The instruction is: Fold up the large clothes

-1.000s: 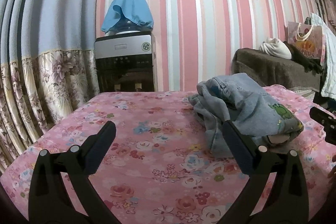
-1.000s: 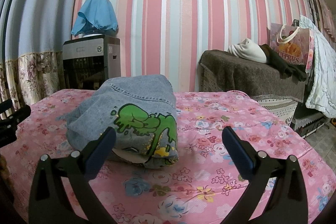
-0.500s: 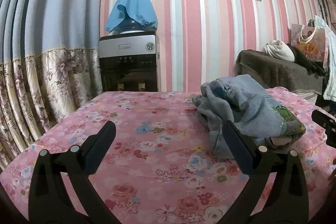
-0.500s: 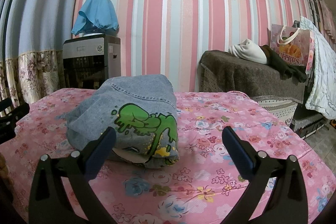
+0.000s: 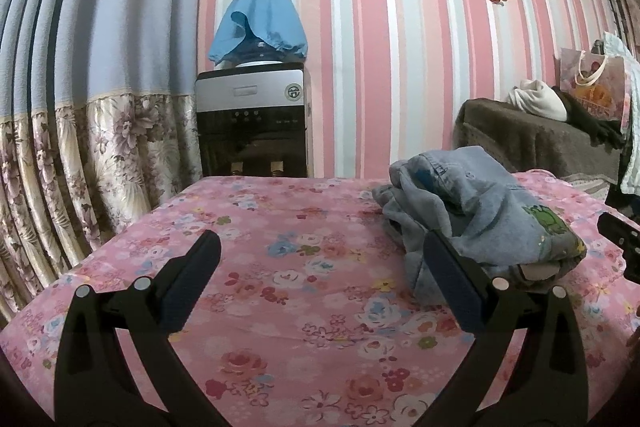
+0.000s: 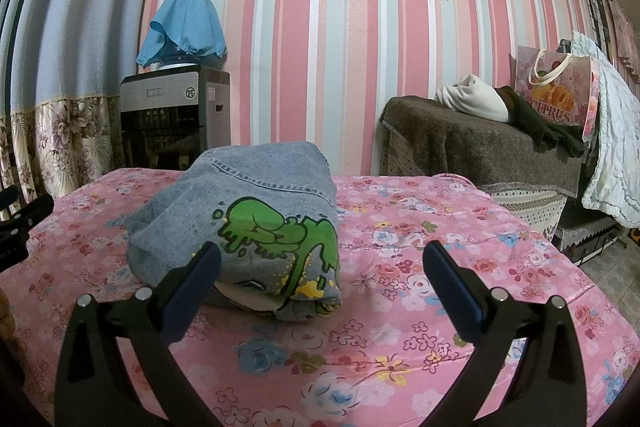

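Note:
A folded light-blue denim garment (image 6: 248,219) with a green cartoon print lies in a bundle on the pink floral table cover (image 6: 420,259). In the left wrist view the denim garment (image 5: 480,211) sits to the right. My left gripper (image 5: 320,271) is open and empty, above the cover to the left of the bundle, its right finger in front of the bundle's edge. My right gripper (image 6: 320,271) is open and empty, just in front of the bundle's near right corner. Each gripper's tip shows at the edge of the other view.
A water dispenser (image 5: 252,123) topped by a blue cloth (image 5: 260,23) stands behind the table against the striped wall. A floral curtain (image 5: 80,155) hangs on the left. A brown-covered bench (image 6: 480,155) with clothes and a gift bag (image 6: 556,87) stands at the right.
The left gripper's view has shifted slightly, so the dispenser and bundle sit a little further right and higher. The right gripper has barely moved. The garment has not moved.

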Available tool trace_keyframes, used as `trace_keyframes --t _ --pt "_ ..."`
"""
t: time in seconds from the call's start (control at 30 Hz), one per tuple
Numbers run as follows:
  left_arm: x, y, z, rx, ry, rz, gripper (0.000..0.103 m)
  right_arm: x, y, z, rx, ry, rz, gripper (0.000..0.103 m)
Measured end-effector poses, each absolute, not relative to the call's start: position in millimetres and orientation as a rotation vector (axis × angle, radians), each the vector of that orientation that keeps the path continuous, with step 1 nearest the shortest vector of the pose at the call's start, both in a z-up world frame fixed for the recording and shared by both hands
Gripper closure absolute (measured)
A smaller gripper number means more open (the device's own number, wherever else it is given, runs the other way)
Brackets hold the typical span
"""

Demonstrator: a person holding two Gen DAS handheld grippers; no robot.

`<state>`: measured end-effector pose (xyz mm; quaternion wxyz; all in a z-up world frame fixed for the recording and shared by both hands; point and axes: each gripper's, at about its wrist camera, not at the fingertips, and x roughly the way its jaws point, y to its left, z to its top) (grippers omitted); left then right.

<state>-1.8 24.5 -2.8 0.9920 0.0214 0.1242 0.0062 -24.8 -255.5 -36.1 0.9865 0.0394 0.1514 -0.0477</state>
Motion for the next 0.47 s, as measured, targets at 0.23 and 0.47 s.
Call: trace_keyframes --t 0.23,0.47 --pt "0.0 20.7 -2.8 0.064 0.265 0.02 0.003 -24.3 -257.5 -36.5 0.078 0.304 -0.093 0.002" --pt "0.4 23.1 -3.0 0.057 0.269 0.022 0.003 -24.1 -258.2 -36.5 0.077 0.303 -0.092 0.002"
